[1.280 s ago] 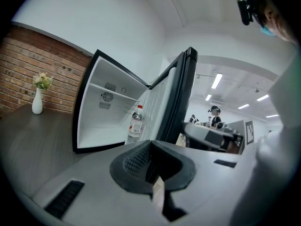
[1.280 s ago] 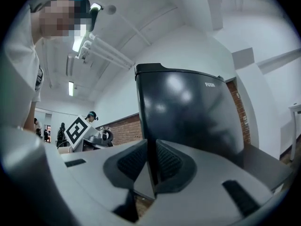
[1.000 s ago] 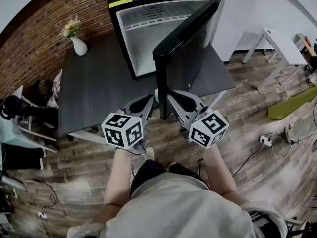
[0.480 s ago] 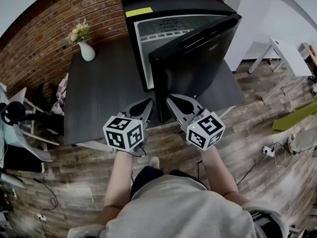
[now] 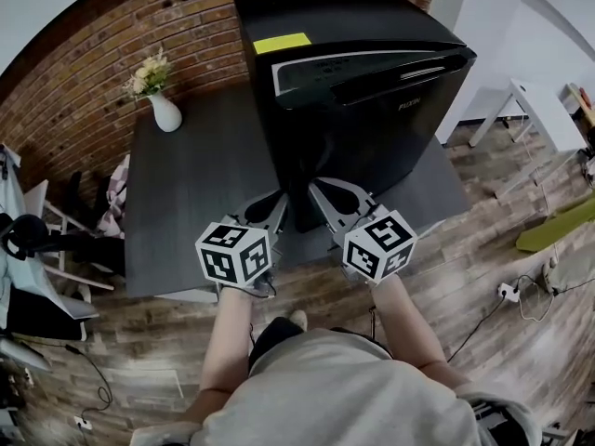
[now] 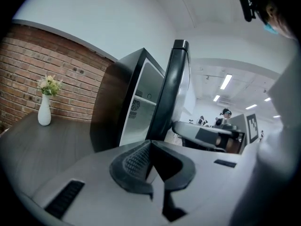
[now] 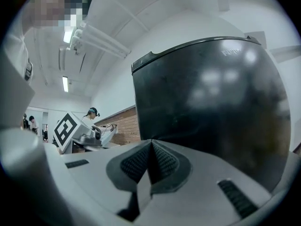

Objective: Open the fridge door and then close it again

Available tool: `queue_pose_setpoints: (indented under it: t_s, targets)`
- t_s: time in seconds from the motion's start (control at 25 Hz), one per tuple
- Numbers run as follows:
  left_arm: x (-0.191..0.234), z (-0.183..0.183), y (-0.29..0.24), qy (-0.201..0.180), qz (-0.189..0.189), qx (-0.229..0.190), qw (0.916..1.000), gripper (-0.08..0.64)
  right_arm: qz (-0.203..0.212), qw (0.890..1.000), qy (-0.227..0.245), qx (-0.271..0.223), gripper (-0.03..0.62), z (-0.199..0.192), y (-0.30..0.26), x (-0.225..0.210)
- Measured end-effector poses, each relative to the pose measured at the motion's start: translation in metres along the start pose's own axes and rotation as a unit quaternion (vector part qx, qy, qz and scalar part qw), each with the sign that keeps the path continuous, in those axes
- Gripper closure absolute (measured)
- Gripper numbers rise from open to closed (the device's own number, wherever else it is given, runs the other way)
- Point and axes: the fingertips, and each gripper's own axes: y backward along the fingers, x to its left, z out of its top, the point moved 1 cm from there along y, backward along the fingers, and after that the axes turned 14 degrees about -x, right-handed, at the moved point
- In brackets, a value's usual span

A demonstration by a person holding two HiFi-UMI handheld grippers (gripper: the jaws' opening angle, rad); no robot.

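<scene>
A black fridge (image 5: 335, 12) stands on a dark table (image 5: 186, 193). Its door (image 5: 381, 128) is almost closed, and a thin strip of the white inside shows along its top. In the left gripper view the door's edge (image 6: 171, 93) stands ahead, with the white interior (image 6: 141, 109) to its left. My left gripper (image 5: 282, 198) is shut and empty, by the door's free edge on the inner side. My right gripper (image 5: 314, 186) is shut and empty too, close against the door's outer face (image 7: 211, 107). Whether either tip touches the door I cannot tell.
A white vase of flowers (image 5: 165, 111) stands at the table's back left by the brick wall. A yellow sticker (image 5: 282, 42) lies on the fridge top. Chairs (image 5: 56, 249) stand left of the table. To the right are a white table (image 5: 535, 100) and a power strip (image 5: 509, 293) on the wooden floor.
The door has swung from wide open to nearly closed. Both grippers have moved forward with its free edge, towards the fridge.
</scene>
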Motion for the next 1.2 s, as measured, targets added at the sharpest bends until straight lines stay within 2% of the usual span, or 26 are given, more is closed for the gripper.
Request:
queue_pose_setpoints:
  t_s: [0.16, 0.56, 0.76, 1.2]
  targets:
    - [0.015, 0.007, -0.011, 0.005, -0.003, -0.003, 1.0000, 0.552, -0.022, 1.000, -0.006, -0.008, 0.594, 0.003, -0.021, -0.010]
    - [0.048, 0.024, -0.025, 0.005, 0.004, -0.013, 0.9999, 0.552, -0.039, 0.999, 0.013, -0.012, 0.594, 0.005, -0.059, -0.030]
    - [0.056, 0.025, -0.024, 0.001, 0.008, -0.011, 0.9999, 0.552, -0.056, 0.998, 0.005, -0.010, 0.594, -0.002, -0.067, -0.037]
    - [0.058, 0.025, -0.011, -0.003, 0.008, -0.014, 0.9999, 0.552, -0.061, 0.998, 0.014, -0.013, 0.594, -0.002, -0.064, -0.030]
